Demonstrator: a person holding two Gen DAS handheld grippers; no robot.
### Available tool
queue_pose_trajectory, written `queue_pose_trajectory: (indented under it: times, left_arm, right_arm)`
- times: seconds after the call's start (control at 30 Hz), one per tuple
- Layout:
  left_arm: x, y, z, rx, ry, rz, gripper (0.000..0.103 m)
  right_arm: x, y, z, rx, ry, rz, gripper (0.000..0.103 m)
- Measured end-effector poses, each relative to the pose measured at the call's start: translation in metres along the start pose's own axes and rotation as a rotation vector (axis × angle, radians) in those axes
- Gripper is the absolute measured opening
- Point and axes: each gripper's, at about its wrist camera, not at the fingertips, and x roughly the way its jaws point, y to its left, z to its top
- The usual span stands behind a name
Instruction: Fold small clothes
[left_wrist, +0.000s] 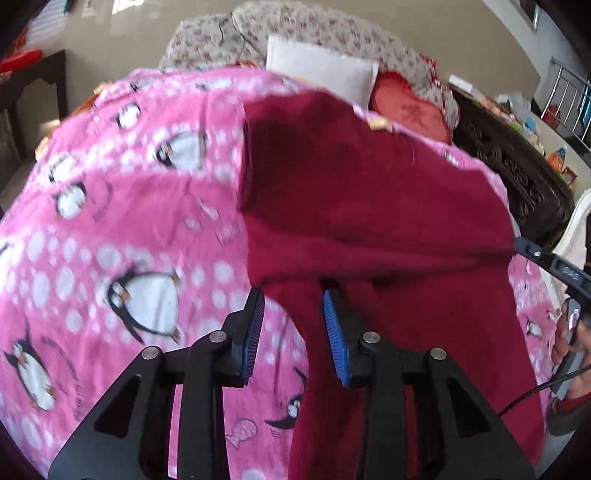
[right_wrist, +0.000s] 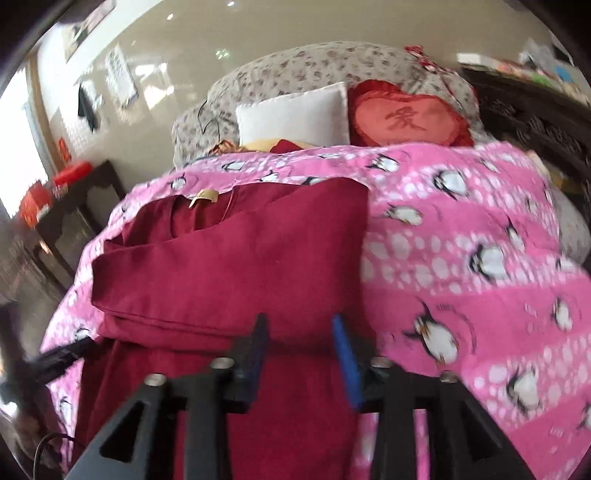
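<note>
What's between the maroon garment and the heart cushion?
In the right wrist view, only pink penguin blanket separates the maroon garment from the heart cushion.

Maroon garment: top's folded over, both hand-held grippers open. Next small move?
Probably draw both back clear of the cloth. The maroon garment already lies doubled on the pink penguin blanket, and the left hand-held gripper and right hand-held gripper stand open over it, pads not pressing.

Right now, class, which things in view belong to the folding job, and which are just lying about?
Job:
- maroon garment
- left gripper, fingers apart
- right gripper, fingers apart

Lying about:
- penguin blanket, under the garment
- white pillow
- heart cushion
- floral bedding
</note>
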Motion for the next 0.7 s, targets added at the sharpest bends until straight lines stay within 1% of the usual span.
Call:
queue_pose_trajectory:
  times: [0.03, 0.1, 0.13, 0.17, 0.2, 0.27, 0.3, 0.33, 0.37, 0.4, 0.47, 0.53, 0.57, 0.6, 0.63, 0.67, 0.7]
  left_arm:
    - [0.004, 0.001, -0.001, -0.010, 0.011, -0.003, 0.032]
    - [0.010, 0.005, -0.001, -0.031, 0.017, -0.014, 0.032]
    - [0.012, 0.006, 0.000, -0.038, 0.015, -0.005, 0.032]
    - [0.017, 0.008, 0.001, -0.046, 0.020, 0.023, 0.033]
    - [0.021, 0.011, 0.001, -0.054, 0.025, 0.037, 0.033]
    - [0.022, 0.016, -0.001, -0.075, 0.018, 0.022, 0.034]
    - [0.021, 0.016, -0.002, -0.078, 0.011, 0.019, 0.034]
    - [0.021, 0.017, -0.002, -0.076, 0.009, 0.020, 0.034]
    - [0.021, 0.017, -0.003, -0.078, 0.008, 0.019, 0.034]
    - [0.020, 0.018, -0.003, -0.084, 0.008, 0.016, 0.034]
    - [0.019, 0.020, -0.004, -0.090, 0.004, 0.008, 0.034]
    - [0.017, 0.025, -0.006, -0.105, -0.005, -0.008, 0.035]
    - [0.017, 0.028, -0.006, -0.114, -0.009, -0.017, 0.035]
    - [0.018, 0.031, -0.007, -0.126, -0.012, -0.027, 0.035]
    - [0.019, 0.031, -0.007, -0.131, -0.012, -0.028, 0.035]
    - [0.019, 0.030, -0.007, -0.126, -0.014, -0.022, 0.035]
    - [0.019, 0.027, -0.007, -0.110, -0.016, -0.007, 0.035]
  right_arm:
    - [-0.002, -0.004, -0.005, 0.015, 0.008, -0.005, 0.049]
    - [-0.001, -0.015, -0.016, 0.049, 0.039, -0.037, 0.050]
    - [0.000, -0.021, -0.020, 0.064, 0.043, -0.050, 0.050]
    - [0.003, -0.028, -0.022, 0.083, 0.048, -0.053, 0.050]
    - [0.008, -0.033, -0.023, 0.098, 0.055, -0.041, 0.050]
    - [0.015, -0.035, -0.022, 0.098, 0.054, -0.004, 0.050]
    - [0.017, -0.031, -0.020, 0.078, 0.042, 0.008, 0.050]
    - [0.021, -0.026, -0.017, 0.038, 0.034, 0.015, 0.048]
    - [0.024, -0.021, -0.015, 0.011, 0.035, 0.006, 0.029]
    - [0.026, -0.022, -0.014, 0.012, 0.035, -0.008, 0.019]
    - [0.023, -0.027, -0.015, 0.040, 0.021, 0.012, 0.013]
    - [0.012, -0.030, -0.018, 0.033, -0.015, 0.000, 0.010]
    - [0.006, -0.033, -0.020, 0.036, -0.036, -0.043, 0.010]
    - [0.006, -0.037, -0.019, 0.046, -0.034, -0.046, 0.010]
    - [0.013, -0.044, -0.020, 0.083, -0.006, -0.032, 0.009]
    - [0.019, -0.046, -0.020, 0.091, 0.009, -0.039, 0.009]
    - [0.023, -0.042, -0.021, 0.066, 0.010, -0.066, 0.009]
